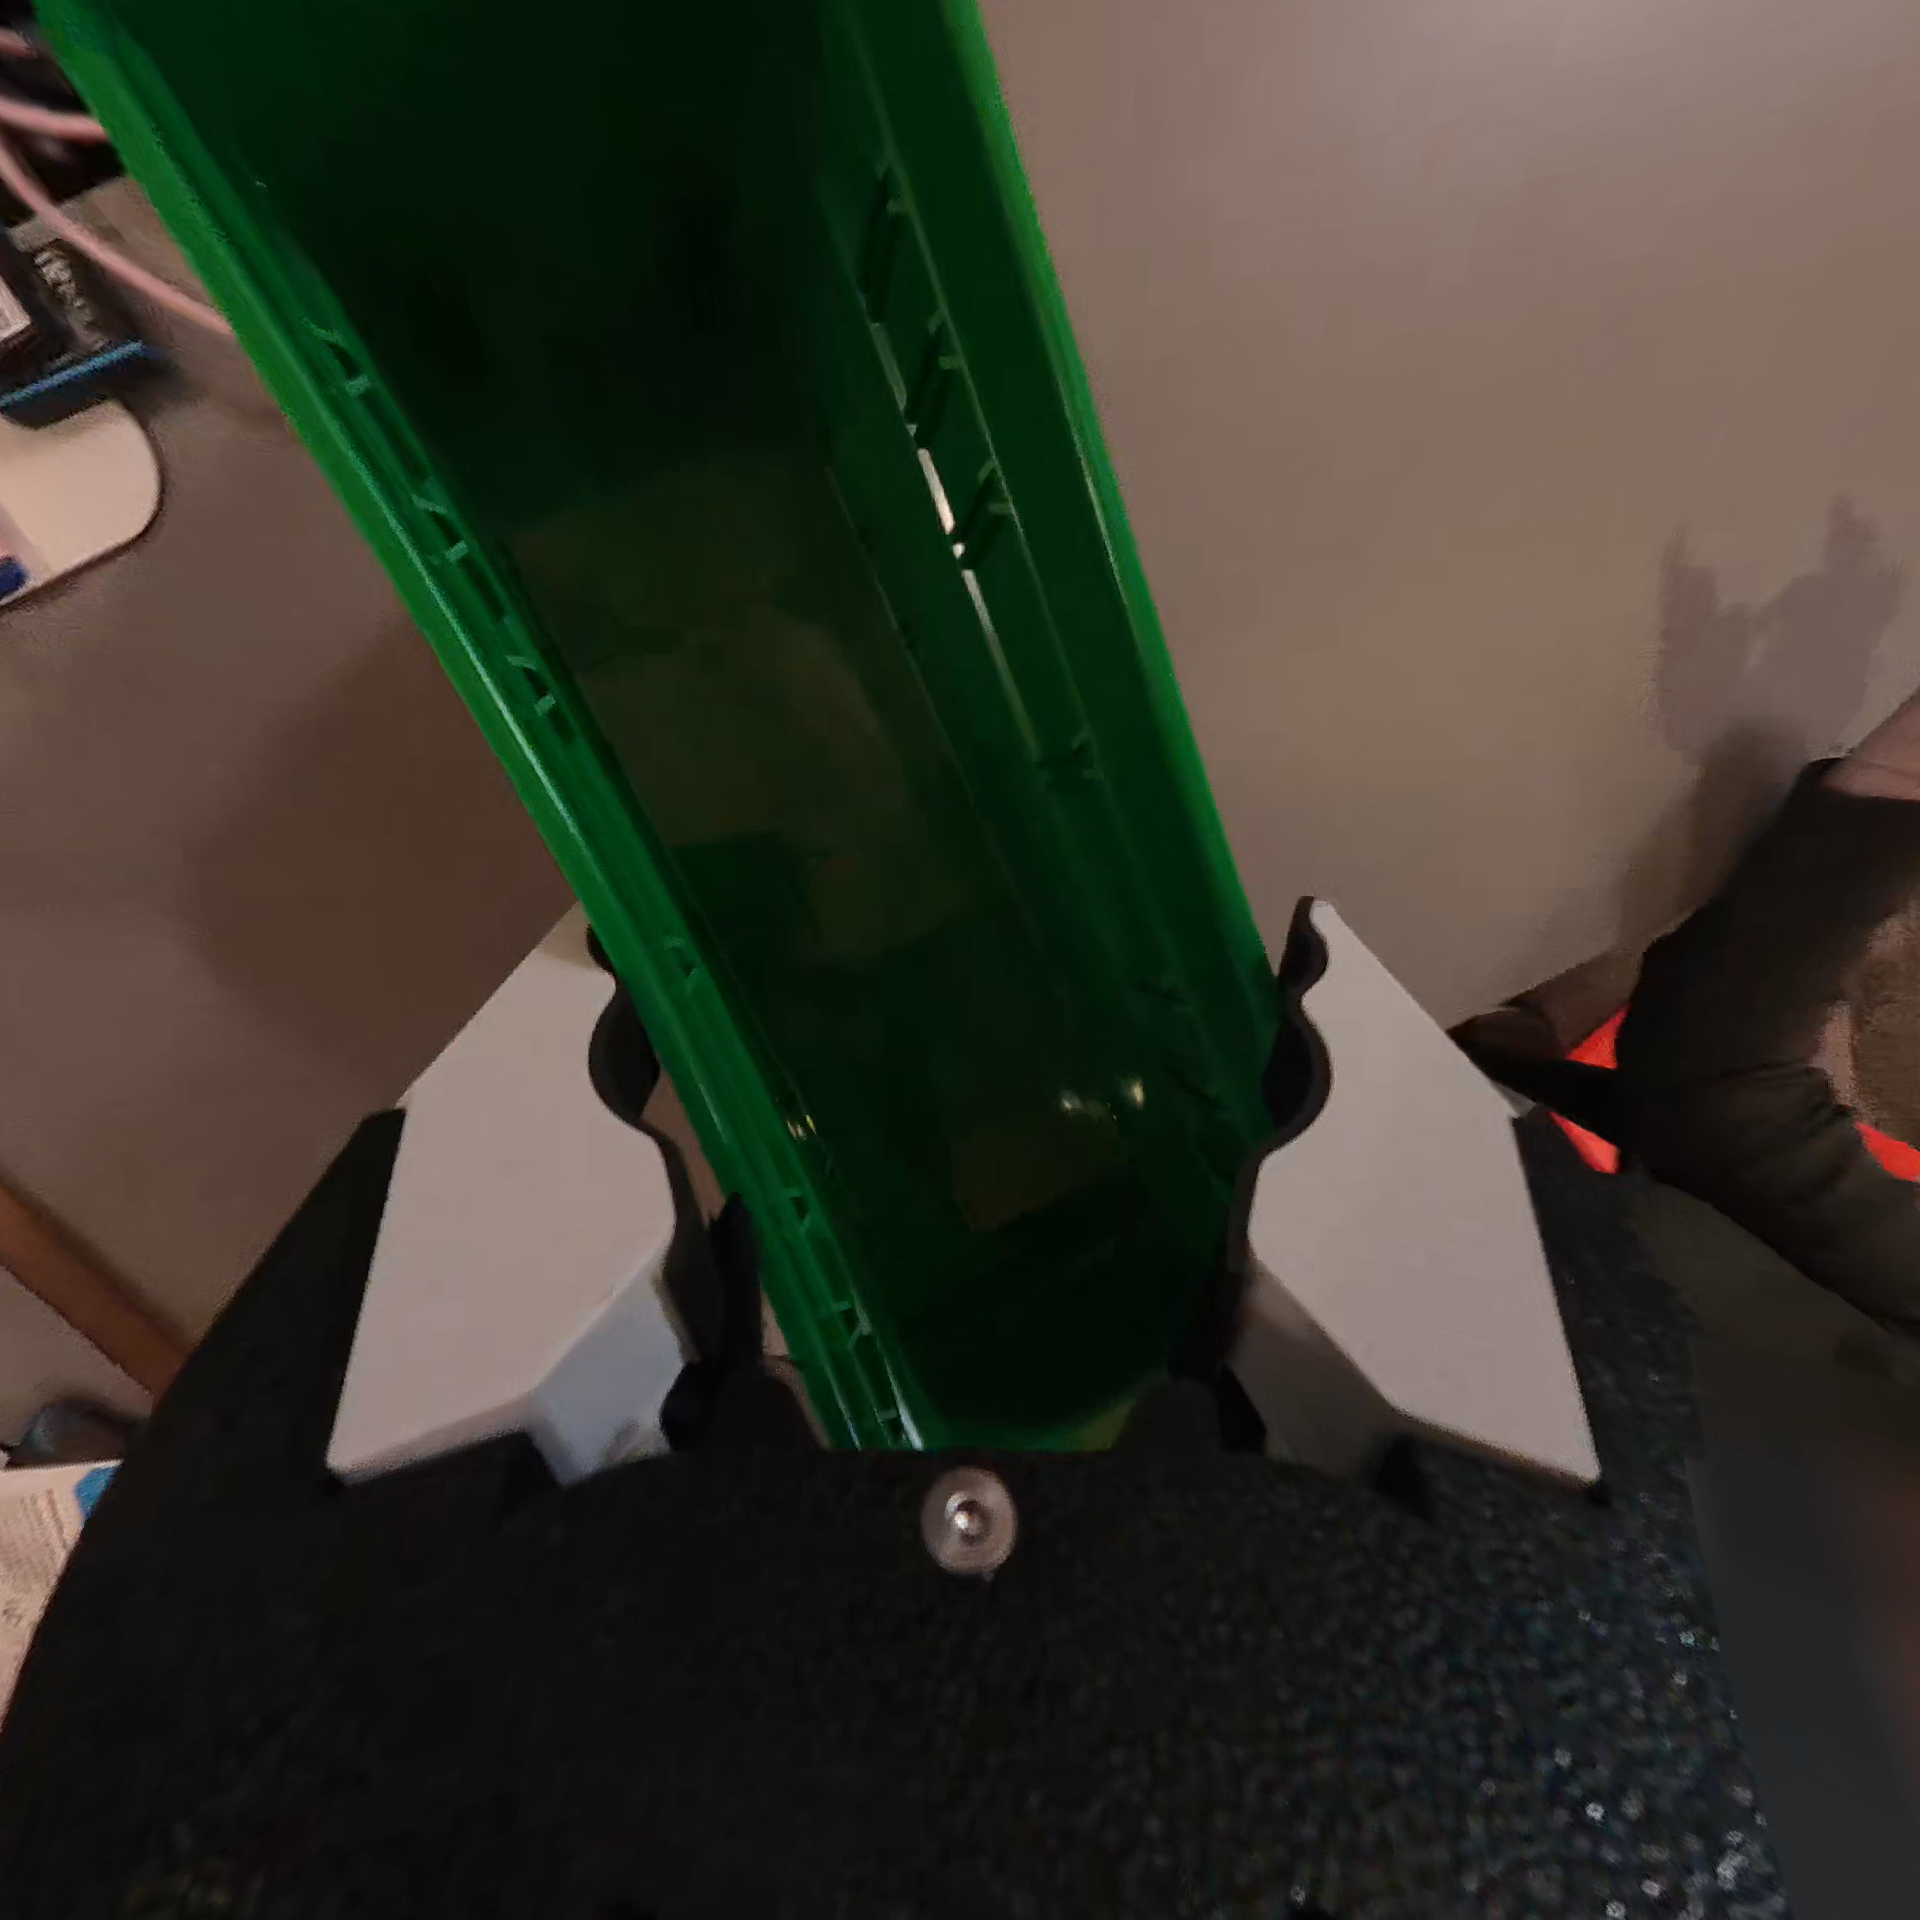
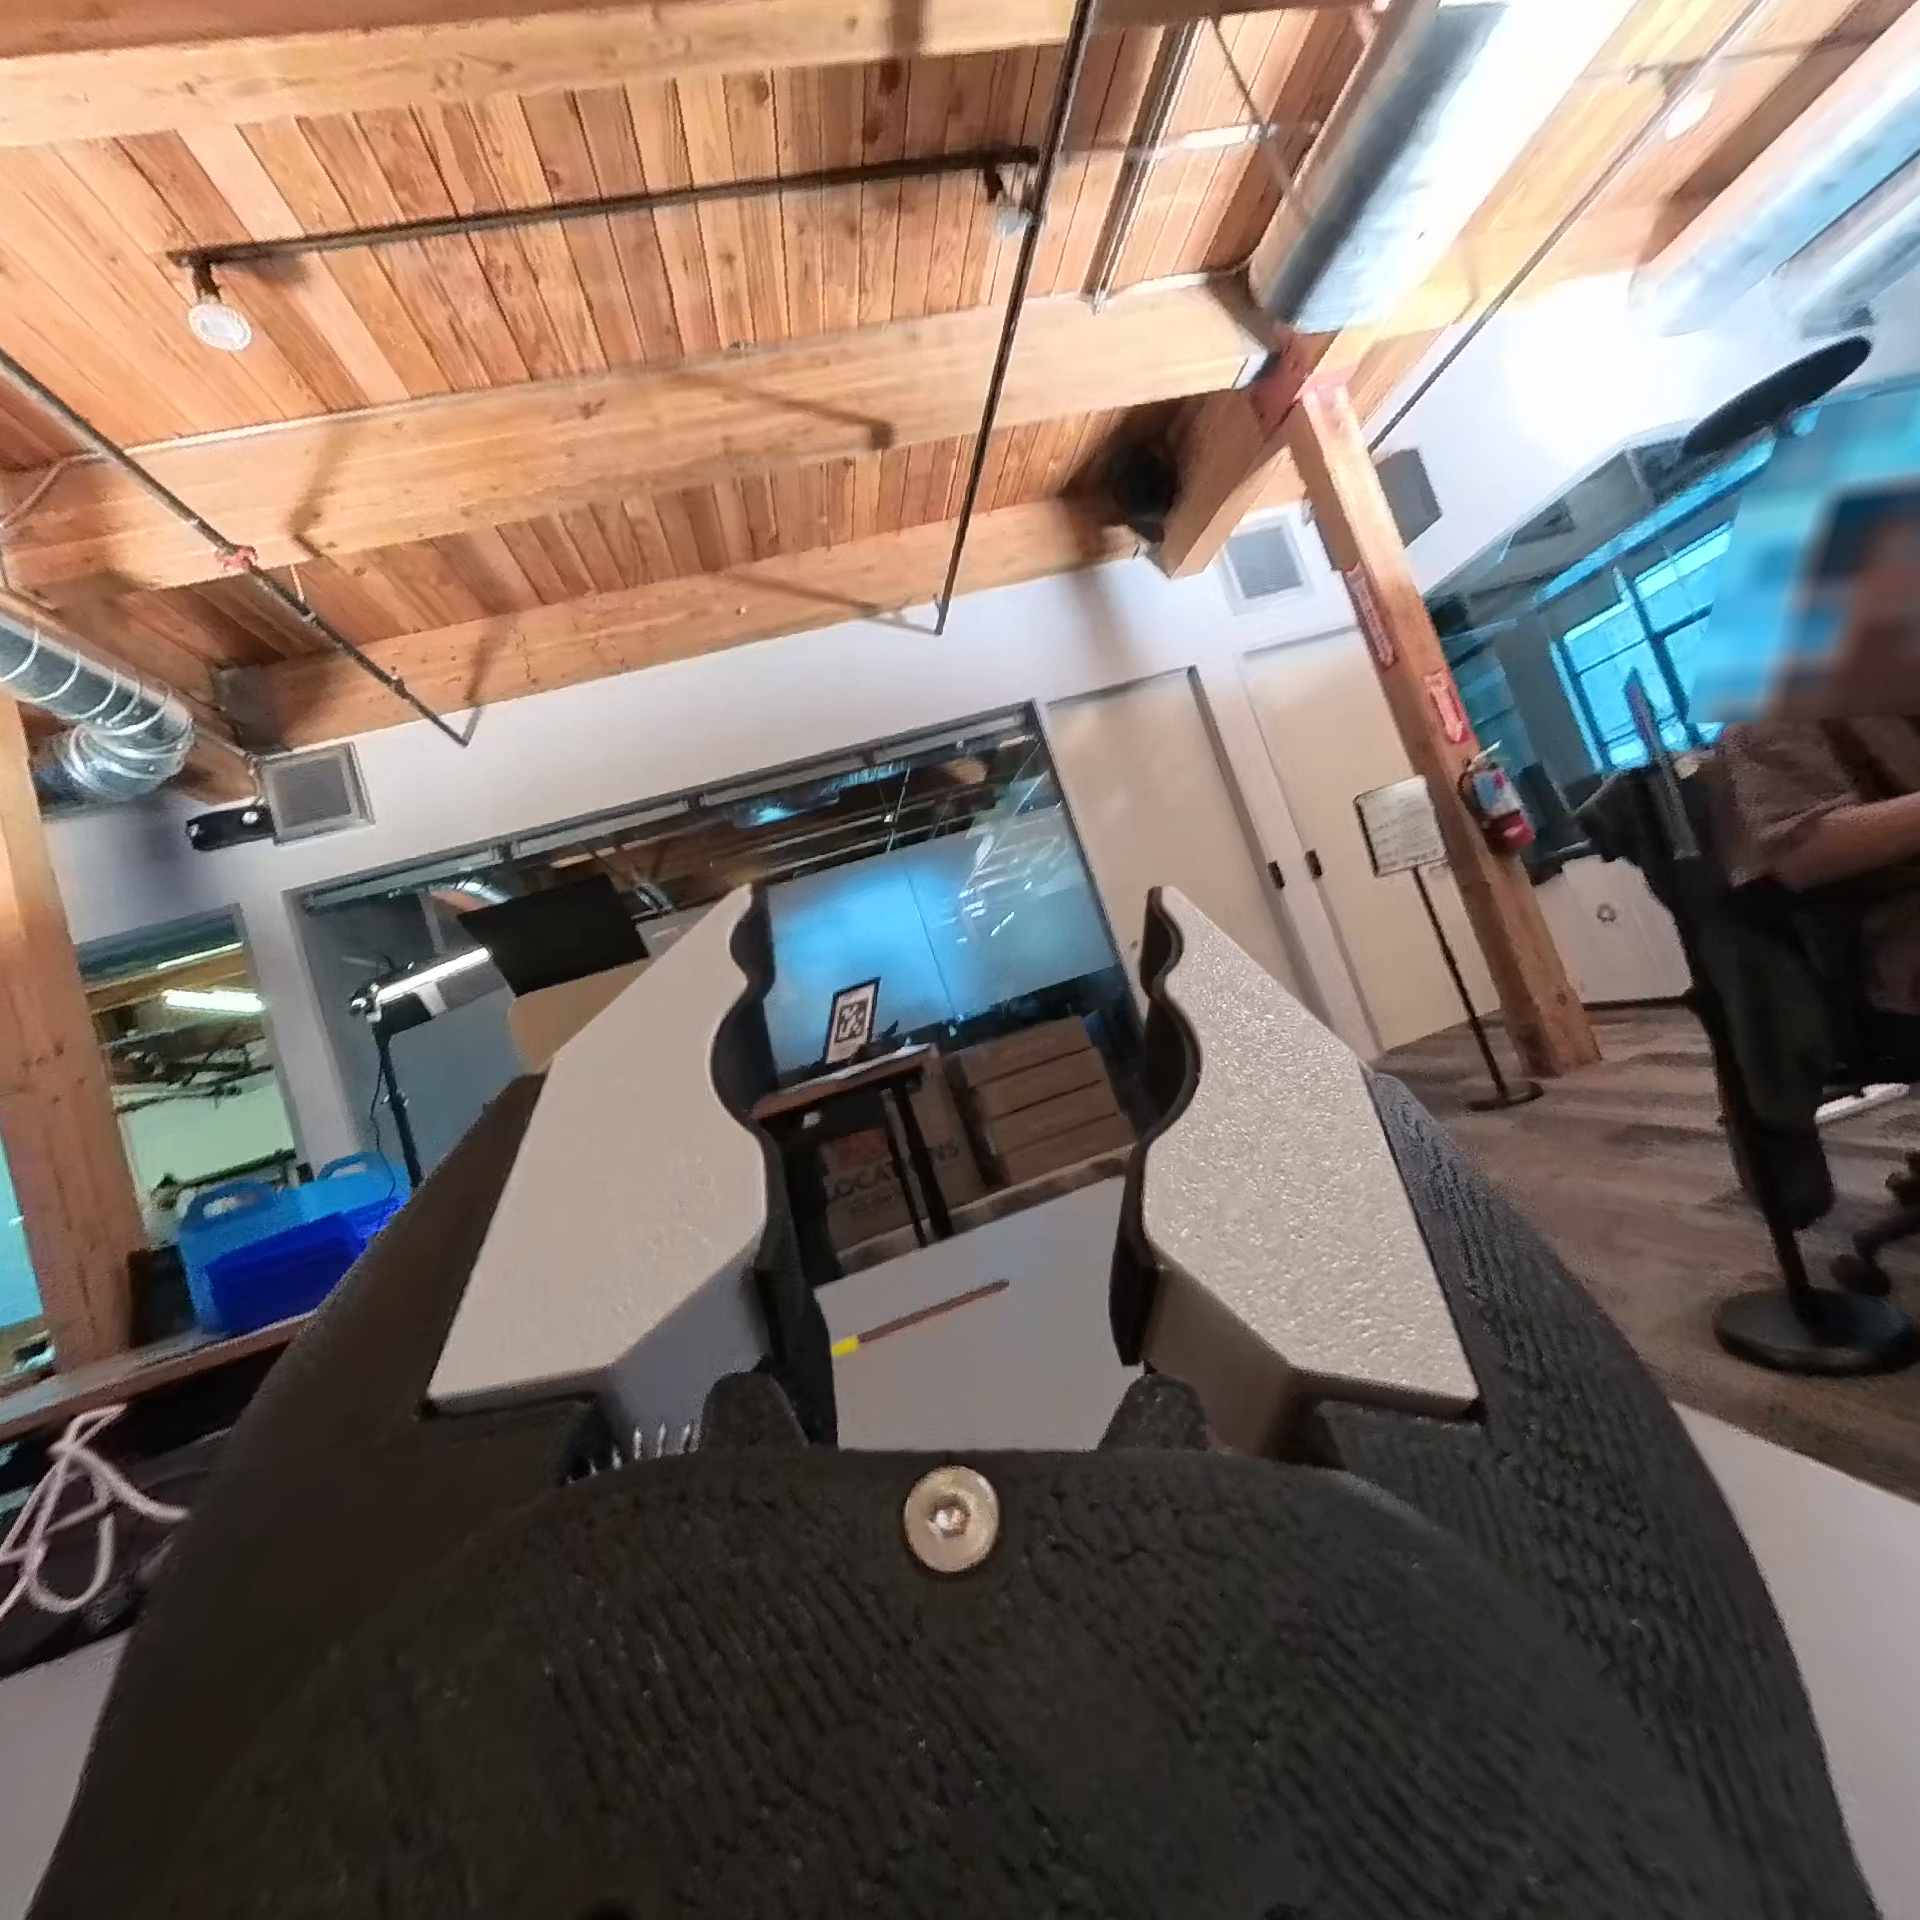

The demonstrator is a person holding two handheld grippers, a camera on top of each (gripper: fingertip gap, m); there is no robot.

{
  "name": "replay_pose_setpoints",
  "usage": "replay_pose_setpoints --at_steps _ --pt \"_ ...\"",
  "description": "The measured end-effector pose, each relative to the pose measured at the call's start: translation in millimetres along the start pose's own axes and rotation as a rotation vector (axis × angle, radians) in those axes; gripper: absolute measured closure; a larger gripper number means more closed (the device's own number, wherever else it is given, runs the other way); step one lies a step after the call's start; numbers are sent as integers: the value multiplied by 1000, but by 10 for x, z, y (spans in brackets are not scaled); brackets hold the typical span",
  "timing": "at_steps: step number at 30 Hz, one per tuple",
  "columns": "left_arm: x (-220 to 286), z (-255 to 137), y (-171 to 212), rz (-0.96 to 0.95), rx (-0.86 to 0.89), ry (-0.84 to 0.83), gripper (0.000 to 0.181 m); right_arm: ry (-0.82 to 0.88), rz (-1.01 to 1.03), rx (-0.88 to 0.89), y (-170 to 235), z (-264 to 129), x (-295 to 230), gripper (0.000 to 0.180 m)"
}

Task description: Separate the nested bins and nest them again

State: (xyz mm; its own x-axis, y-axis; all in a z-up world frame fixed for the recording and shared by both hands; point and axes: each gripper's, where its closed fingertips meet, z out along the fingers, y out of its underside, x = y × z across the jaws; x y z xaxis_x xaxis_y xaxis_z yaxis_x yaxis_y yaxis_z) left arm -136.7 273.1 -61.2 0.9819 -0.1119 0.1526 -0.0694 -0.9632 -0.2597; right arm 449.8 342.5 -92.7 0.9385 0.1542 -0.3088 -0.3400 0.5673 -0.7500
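Tongs on the left (image 1: 940, 1049) pinch a green bin (image 1: 727, 623) between their wavy black pads, one pad pressed to each long side of the plastic. Seen from the left wrist view, the bin's long axis runs straight away from the tongs, leaning a little to the left as it goes, and its far end passes out of the top of the picture. Its open, dark interior faces the camera, with ribbed rims running along both long edges and a row of slots in the right-hand wall. Whether a second bin sits nested inside it cannot be told. Behind the bin lies a pale desk (image 1: 1455, 416), with pink cables (image 1: 62, 239) to the bin's left and a dark bag (image 1: 1787, 1039) to its right. Right tongs (image 2: 951, 1039) are spread apart with nothing between them, raised and aimed into the room at a glass partition (image 2: 935, 956) under a wooden ceiling (image 2: 520, 364); a blue container (image 2: 281, 1247) stands to their left.
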Motion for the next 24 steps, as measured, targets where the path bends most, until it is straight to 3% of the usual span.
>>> replay_pose_setpoints --at_steps 6,17,21,24 --pt "-376 220 110 -45 86 61 60 -6 18 -49 103 17 -16 108" --pt "-334 204 7 -30 196 120 59 -4 18 -65 138 15 -25 108" --pt "-161 191 -15 -34 206 227 58 -4 21 -65 138 16 -21 108" --pt "-275 277 2 -35 176 151 56 -3 29 -65 139 14 -15 108"
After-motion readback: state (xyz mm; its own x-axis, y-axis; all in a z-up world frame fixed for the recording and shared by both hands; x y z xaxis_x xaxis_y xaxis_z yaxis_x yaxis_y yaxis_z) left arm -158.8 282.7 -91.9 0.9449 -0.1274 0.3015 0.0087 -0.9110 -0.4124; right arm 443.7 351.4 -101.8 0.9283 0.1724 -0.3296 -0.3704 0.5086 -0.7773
